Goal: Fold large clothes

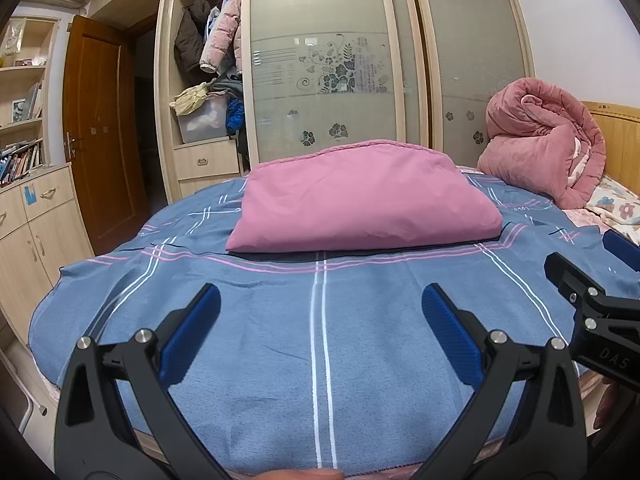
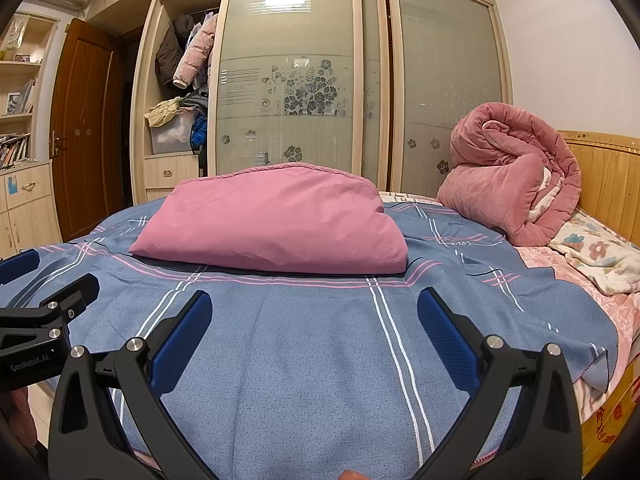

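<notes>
A pink folded garment [image 1: 360, 200] lies in a neat rectangle on the blue plaid sheet [image 1: 280, 340] in the middle of the bed; it also shows in the right wrist view [image 2: 272, 224]. My left gripper [image 1: 320, 304] is open and empty, hovering over the sheet short of the garment. My right gripper [image 2: 314, 312] is open and empty, beside the left one at the same distance. The right gripper shows at the right edge of the left wrist view [image 1: 592, 308]. The left gripper shows at the left edge of the right wrist view [image 2: 44, 300].
A rolled pink quilt [image 1: 548, 140] sits at the bed's right end by the wooden headboard [image 2: 600, 184]. A wardrobe with sliding glass doors [image 1: 340, 60] and hanging coats stands behind the bed. A brown door [image 1: 100, 132] and cabinets [image 1: 36, 232] are at left.
</notes>
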The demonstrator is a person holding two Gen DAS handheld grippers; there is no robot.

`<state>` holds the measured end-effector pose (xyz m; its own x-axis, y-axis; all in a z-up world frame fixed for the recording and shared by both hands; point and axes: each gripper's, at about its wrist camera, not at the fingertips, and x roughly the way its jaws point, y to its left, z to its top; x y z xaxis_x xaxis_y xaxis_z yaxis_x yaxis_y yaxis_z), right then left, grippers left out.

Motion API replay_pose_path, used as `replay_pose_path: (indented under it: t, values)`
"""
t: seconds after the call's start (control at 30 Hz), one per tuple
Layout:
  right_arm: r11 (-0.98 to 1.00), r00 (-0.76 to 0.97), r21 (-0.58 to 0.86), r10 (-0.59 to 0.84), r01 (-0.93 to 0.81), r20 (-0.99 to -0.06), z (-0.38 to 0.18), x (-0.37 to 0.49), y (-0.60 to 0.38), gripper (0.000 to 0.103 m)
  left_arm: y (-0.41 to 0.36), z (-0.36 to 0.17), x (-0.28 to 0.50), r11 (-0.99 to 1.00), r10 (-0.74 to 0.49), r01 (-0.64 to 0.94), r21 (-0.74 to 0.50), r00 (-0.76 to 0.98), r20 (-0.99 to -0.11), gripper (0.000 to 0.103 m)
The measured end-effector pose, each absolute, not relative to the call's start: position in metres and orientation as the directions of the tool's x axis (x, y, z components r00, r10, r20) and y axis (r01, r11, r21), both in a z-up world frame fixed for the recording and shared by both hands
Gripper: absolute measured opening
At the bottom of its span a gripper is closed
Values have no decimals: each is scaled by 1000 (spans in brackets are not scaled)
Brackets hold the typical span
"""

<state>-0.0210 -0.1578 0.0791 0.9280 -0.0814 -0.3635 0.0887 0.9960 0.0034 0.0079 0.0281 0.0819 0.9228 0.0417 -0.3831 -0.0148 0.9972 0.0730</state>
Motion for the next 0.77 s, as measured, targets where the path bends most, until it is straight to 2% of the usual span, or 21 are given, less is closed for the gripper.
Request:
replay_pose_path:
  t: [0.77]
  values:
    - [996,927,4,-81,88,-367,79,-21,-158,102,28,84,7,997,31,-3,72,919,-394,101]
